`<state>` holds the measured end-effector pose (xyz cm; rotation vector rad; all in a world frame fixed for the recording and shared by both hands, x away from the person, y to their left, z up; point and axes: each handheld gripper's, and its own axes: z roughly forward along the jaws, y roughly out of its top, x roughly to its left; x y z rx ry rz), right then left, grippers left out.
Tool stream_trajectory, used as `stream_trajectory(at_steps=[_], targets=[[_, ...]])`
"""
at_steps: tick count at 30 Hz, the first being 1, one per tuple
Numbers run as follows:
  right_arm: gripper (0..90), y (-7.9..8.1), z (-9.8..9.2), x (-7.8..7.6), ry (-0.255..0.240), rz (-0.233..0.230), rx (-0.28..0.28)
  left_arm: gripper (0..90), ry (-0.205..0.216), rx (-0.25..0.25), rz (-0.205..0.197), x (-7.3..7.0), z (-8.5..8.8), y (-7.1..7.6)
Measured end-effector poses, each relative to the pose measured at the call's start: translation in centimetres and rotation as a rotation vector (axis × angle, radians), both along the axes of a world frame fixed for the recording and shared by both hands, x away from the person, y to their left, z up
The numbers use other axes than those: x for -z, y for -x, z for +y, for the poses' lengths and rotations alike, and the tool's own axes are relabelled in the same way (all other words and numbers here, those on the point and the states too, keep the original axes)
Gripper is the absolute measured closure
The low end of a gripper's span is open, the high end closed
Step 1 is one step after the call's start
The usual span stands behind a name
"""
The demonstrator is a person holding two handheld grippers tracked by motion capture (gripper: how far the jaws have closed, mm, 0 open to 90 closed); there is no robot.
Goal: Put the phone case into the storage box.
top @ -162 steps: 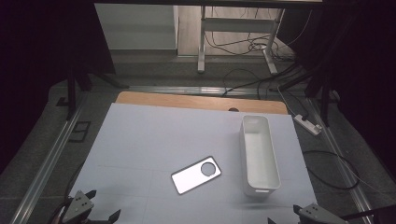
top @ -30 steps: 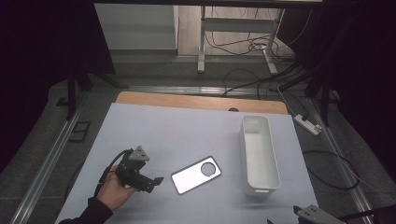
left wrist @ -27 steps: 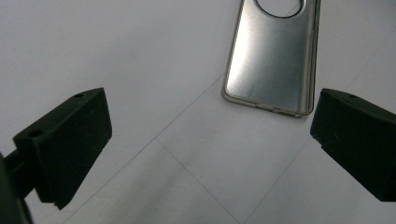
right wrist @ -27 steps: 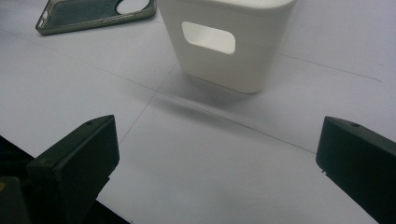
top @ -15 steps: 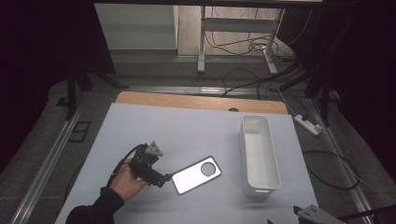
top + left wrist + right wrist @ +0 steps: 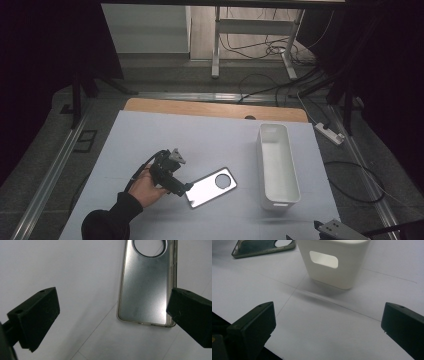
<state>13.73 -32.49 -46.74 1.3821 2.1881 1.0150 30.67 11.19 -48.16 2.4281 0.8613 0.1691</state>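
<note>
On the pale grey sheet covering the table [image 6: 150, 135], a clear, glossy phone case with a round camera cut-out [image 6: 211, 186] lies flat, left of the long white plastic bin with a handle slot [image 6: 277, 165] and well apart from it; its cut-out end points toward the far right, its plain end toward the near left.

The left gripper [image 6: 181, 189] sits in the person's left hand [image 6: 145, 187], which comes out of a dark sleeve [image 6: 107, 222] at the near left; the gripper's tips are just beside the case's near-left end; in the left gripper view its two black jaws stand wide apart with nothing between them, the right-hand jaw overlapping the case's long edge in the picture while the left-hand one stands over bare sheet; whether a jaw touches the case cannot be told.

The right gripper [image 6: 305, 239] lies low at the near right edge of the table, near the bin's near end; in the right gripper view its jaws gape wide and empty, facing the bin's slotted end wall, the case farther off to the left.
</note>
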Motion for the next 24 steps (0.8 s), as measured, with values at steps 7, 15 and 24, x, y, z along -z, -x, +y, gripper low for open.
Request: stream_trajectory(at_steps=[7, 15, 24], targets=[[0.0, 0.0, 0.0, 0.0, -0.001, -0.001, -0.001, 0.0, -0.019, 0.014, 0.005, 0.1, -0.8, -0.5], [0.0, 0.0, 0.0, 0.0, 0.0, 0.0, -0.001, 0.0, -0.046, 0.038, 0.009, 0.0, -2.0, -1.3], [0.0, 0.0, 0.0, 0.0, -0.002, 0.001, -0.001, 0.0, -0.089, 0.066, 0.015, 0.1, -3.4, -2.1]])
